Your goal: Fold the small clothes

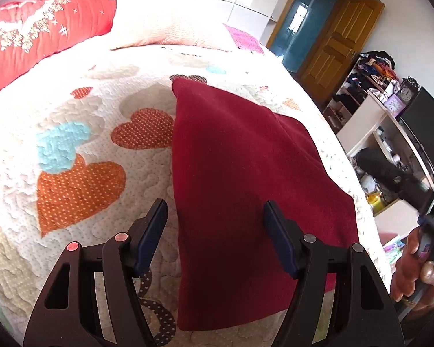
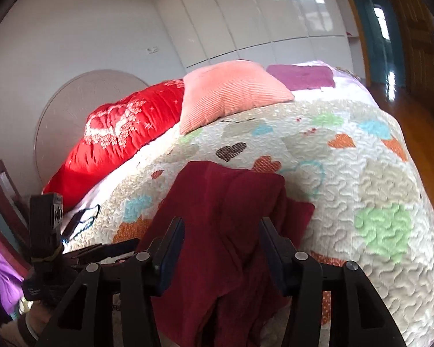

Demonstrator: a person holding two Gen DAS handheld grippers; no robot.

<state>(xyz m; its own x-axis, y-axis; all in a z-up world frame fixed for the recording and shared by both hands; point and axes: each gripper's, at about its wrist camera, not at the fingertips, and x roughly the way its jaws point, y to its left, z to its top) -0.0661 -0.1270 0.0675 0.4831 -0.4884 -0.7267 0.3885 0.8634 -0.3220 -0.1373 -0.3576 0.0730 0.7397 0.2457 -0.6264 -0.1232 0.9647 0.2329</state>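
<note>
white wardrobe doors (image 2: 246,17) and pale walls back a bed (image 1: 81,190) covered with a cream quilt, puffy with wavy stitching and patched with dotted orange, blue and green hearts. at the far left of the bed lies a red padded duvet (image 1: 43,31) with white stitched stars; beside it sits a ribbed salmon pillow (image 2: 231,92), then a flat magenta cloth (image 2: 301,76).

the left gripper (image 1: 215,231) hovers over the quilt, its jaws wide apart with nothing pressed between the blue pads. under and ahead of it lies the dark red garment (image 1: 246,179), soft and fleecy, folded into a long slab with smooth edges; its long axis runs away from the camera, the far end narrowing toward the pillows, the near end broad at the bed's front.

the right gripper (image 2: 221,245) hangs above the same garment, jaws half spread, not visibly pinching the cloth; from here the fabric looks rumpled, with a layer lapped over. at right, a wooden door (image 1: 338,40) and cluttered shelves (image 1: 370,92).
</note>
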